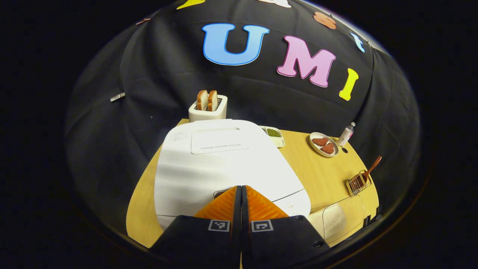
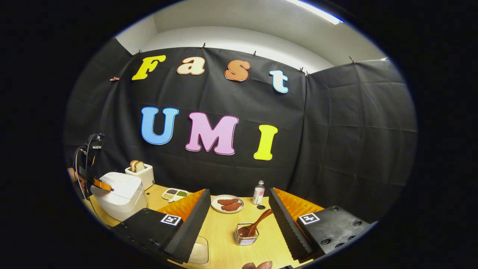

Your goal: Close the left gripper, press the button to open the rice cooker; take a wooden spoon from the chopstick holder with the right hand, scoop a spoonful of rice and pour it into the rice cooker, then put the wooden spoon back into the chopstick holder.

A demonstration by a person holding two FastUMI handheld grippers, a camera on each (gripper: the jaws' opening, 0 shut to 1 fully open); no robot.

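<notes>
wooden spoon leans handle up-right in chopstick holder; left fingers together, right fingers wide.

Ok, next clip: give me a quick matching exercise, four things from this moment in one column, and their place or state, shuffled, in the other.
Things:
1. wooden spoon
2. rice cooker
3. toaster
4. left hand-held gripper

Place or state:
A. lid down
B. shut, tips at the cooker's front
C. standing in the wire chopstick holder
D. two bread slices sticking out of it, behind the cooker

Pairs: 1-C, 2-A, 3-D, 4-B
</notes>
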